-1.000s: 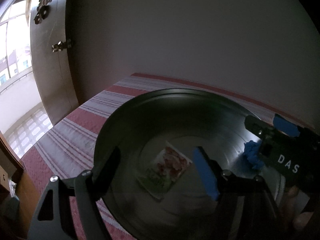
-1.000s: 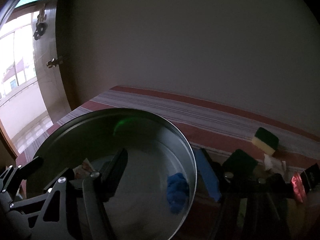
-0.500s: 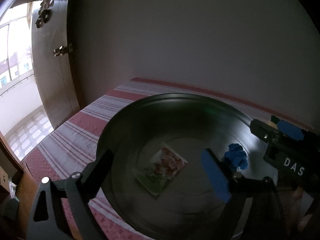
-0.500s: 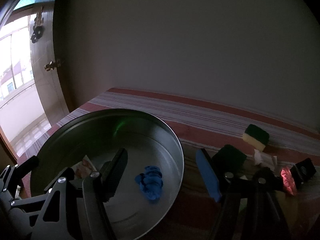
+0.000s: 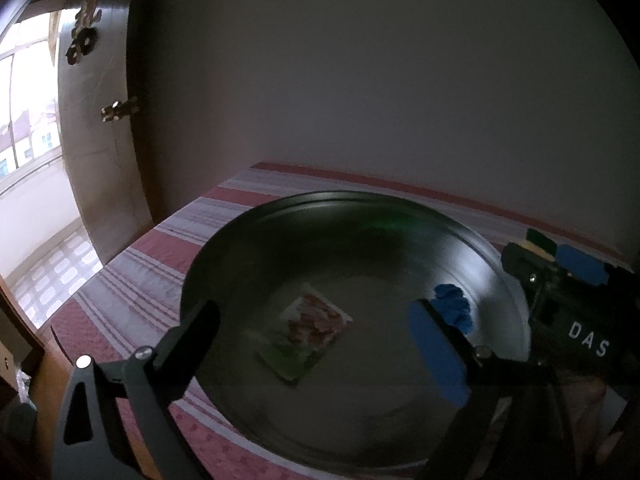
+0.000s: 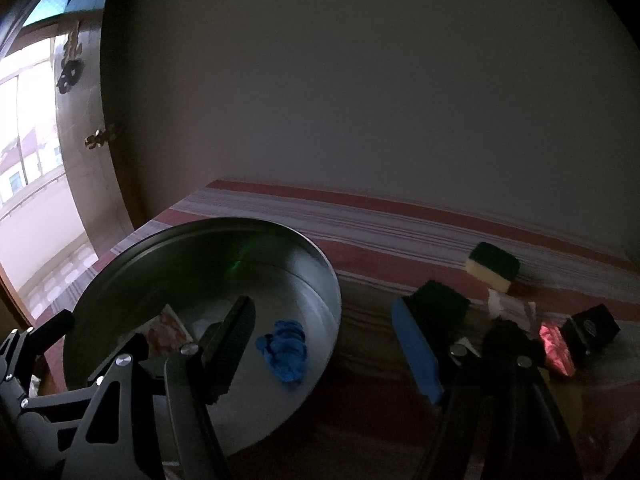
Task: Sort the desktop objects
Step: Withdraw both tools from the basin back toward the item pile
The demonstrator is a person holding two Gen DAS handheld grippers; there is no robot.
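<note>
A wide round metal tray [image 5: 340, 196] sits on the striped cloth. In it lie a printed packet [image 5: 312, 332] and a crumpled blue wad [image 5: 454, 308]. My left gripper [image 5: 316, 344] hovers over the tray with its jaws opening; the packet lies below the gap, and neither pad touches it. My right gripper [image 6: 324, 348] stands open and holds nothing. It straddles the tray's right rim [image 6: 332, 280], with the blue wad [image 6: 284, 348] just inside its black finger. In the left wrist view the right gripper [image 5: 550, 264] shows at the tray's right edge.
Right of the tray on the red-and-white striped cloth [image 6: 400, 232] lie a yellow-green sponge [image 6: 494, 266], a dark green sponge [image 6: 440, 300], a white scrap [image 6: 506, 304], a red foil packet [image 6: 554, 344] and a small black box [image 6: 592, 326]. A wall runs behind; a door and window stand left.
The left gripper's jaws have spread wider above the packet. The right gripper has drawn off to the right, away from the blue wad, which stays in the tray.
</note>
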